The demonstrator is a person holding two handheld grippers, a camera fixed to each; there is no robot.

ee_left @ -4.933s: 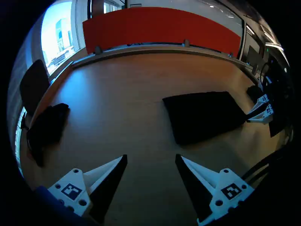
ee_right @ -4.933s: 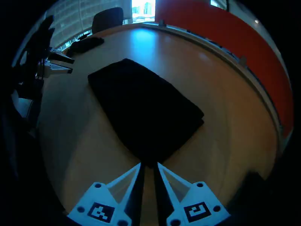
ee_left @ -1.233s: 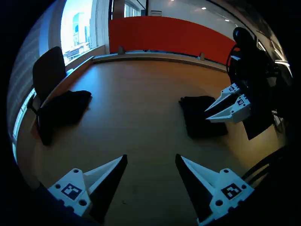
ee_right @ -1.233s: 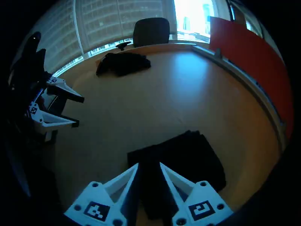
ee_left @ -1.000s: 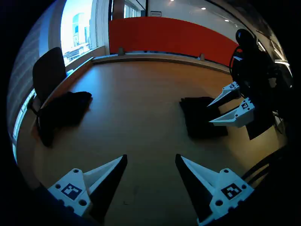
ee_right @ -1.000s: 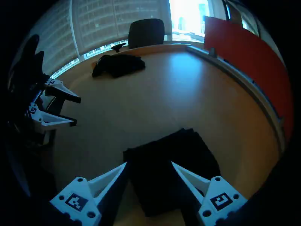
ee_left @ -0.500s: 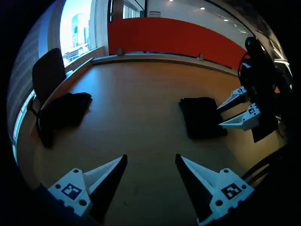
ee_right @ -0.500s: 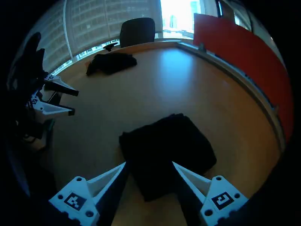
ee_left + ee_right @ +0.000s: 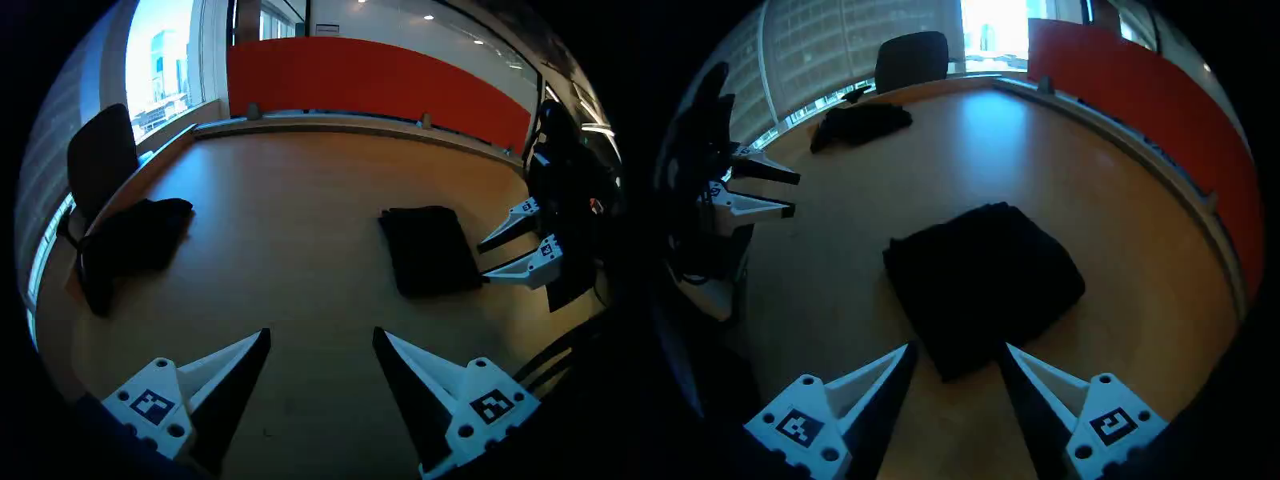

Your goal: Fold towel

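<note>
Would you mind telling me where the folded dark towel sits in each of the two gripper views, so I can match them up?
Left gripper view: the folded towel lies right of centre on the wooden table.
Right gripper view: the folded towel lies just below centre.
Shared landmark: the red partition bordering the table, across the top in the left gripper view and down the right side in the right gripper view.

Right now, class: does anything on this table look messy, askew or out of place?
Only the crumpled dark cloth near the chair, bunched at the table edge. The folded towel lies flat and tidy.
</note>
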